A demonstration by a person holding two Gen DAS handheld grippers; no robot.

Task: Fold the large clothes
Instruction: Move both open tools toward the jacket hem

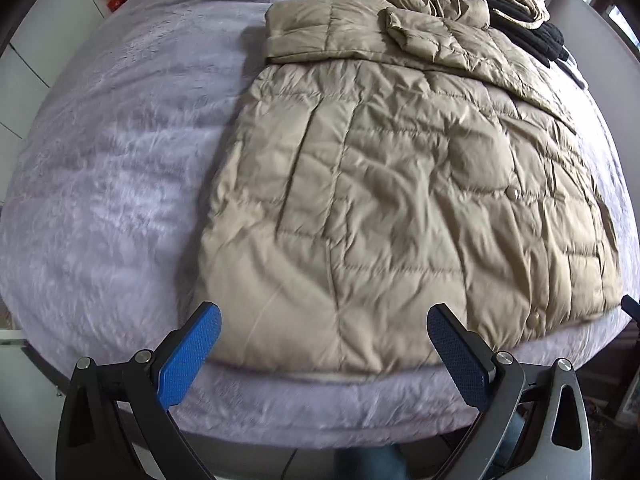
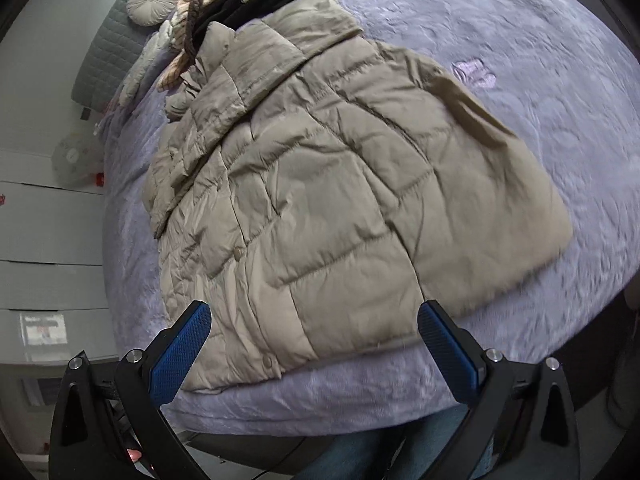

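Left gripper [image 1: 324,322]: jaws spread wide, holding nothing.
Right gripper [image 2: 314,320]: jaws released wide, empty.
Quilted jacket [image 1: 400,184]: lay flat on the grey blanket [image 1: 100,184], its hem just ahead of both pairs of jaws, sleeves folded across the far end.
Risk: slick, puffy fabric could slip from a shallow pinch, or the pads could catch the blanket too.
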